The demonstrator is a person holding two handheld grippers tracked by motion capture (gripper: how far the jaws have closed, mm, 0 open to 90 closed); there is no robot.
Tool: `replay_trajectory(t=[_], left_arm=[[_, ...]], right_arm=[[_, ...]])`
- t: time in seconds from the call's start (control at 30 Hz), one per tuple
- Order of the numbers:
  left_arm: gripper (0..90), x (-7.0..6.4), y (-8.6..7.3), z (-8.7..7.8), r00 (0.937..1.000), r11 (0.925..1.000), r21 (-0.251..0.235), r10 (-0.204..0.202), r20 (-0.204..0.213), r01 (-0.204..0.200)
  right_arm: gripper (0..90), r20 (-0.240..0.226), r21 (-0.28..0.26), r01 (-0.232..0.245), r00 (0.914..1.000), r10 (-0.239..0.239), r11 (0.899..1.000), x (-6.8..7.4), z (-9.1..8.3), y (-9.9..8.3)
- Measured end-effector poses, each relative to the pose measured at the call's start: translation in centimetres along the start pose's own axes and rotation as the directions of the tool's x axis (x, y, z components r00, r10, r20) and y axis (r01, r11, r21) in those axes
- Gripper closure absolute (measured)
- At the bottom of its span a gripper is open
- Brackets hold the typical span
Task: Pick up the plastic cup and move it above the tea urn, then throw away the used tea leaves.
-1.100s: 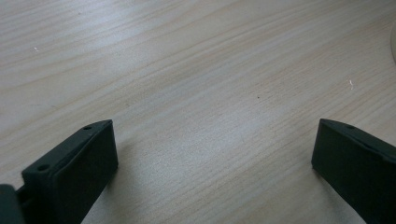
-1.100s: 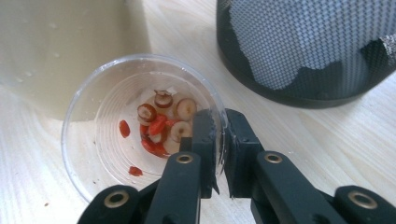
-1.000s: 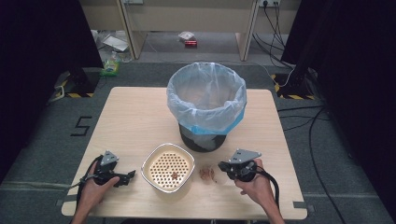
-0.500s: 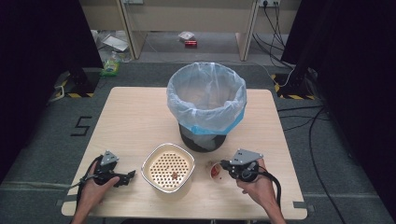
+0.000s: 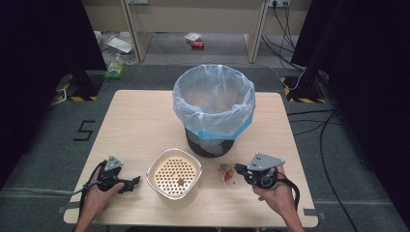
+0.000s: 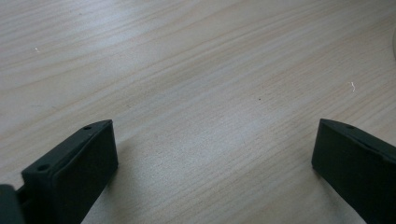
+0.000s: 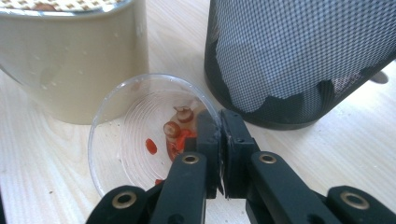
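Observation:
A clear plastic cup (image 7: 126, 140) holding red bits and small sliced scraps lies tilted on the table, its mouth facing my right gripper (image 7: 219, 123). That gripper is shut on the cup's near rim. In the high view the cup (image 5: 225, 174) sits between a cream strainer bowl (image 5: 153, 170) and the right gripper (image 5: 238, 168). A few scraps lie on the strainer's perforated insert. My left gripper (image 5: 137, 180) rests low at the table's front left, beside the strainer. It is open, and only bare wood (image 6: 187, 70) shows between the jaws of the left gripper (image 6: 215, 133).
A black mesh bin (image 5: 209, 142) lined with a clear and blue bag stands mid-table, just behind the cup and strainer. In the right gripper view the bin (image 7: 299, 51) and the strainer's wall (image 7: 70, 60) flank the cup closely. Cables trail off the table's right side.
My right gripper has moved left onto the cup and shut on its rim; the cup has shifted slightly. The left gripper has stayed put.

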State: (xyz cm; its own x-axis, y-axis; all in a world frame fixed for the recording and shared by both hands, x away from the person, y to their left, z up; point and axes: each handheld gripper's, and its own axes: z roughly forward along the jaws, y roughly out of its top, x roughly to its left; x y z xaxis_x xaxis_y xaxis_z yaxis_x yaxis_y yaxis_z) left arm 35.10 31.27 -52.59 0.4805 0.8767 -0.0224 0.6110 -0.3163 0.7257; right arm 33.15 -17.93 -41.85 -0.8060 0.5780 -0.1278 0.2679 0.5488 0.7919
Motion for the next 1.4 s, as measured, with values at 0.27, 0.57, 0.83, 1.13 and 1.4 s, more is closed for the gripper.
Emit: replay_trajectory(t=[0.27,0.57,0.83,1.13,1.4], left_arm=[[0.0,0.0,0.0,0.0,1.0000,1.0000,0.001,0.000,0.000,0.000],[0.0,0.0,0.0,0.0,1.0000,1.0000,0.001,0.000,0.000,0.000],[0.0,0.0,0.0,0.0,1.0000,1.0000,0.001,0.000,0.000,0.000],[0.0,-0.1,-0.1,-0.1,1.0000,1.0000,0.000,-0.004,0.000,0.004],[0.0,-0.1,-0.1,-0.1,1.0000,1.0000,0.001,-0.004,0.001,0.004]], right_arm=[[87.8,-0.013,-0.028,0.023,0.9996,-0.023,0.999,1.0,-1.6,1.5],[87.8,-0.021,-0.049,0.046,0.9987,-0.047,0.998,1.6,-2.0,2.6],[87.8,-0.015,-0.060,0.058,0.9982,-0.059,0.997,1.4,-2.0,3.3],[87.8,-0.005,-0.106,0.102,0.9947,-0.103,0.989,1.9,-2.8,5.1],[87.9,0.014,-0.145,0.137,0.9906,-0.136,0.980,1.9,-3.5,6.6]])
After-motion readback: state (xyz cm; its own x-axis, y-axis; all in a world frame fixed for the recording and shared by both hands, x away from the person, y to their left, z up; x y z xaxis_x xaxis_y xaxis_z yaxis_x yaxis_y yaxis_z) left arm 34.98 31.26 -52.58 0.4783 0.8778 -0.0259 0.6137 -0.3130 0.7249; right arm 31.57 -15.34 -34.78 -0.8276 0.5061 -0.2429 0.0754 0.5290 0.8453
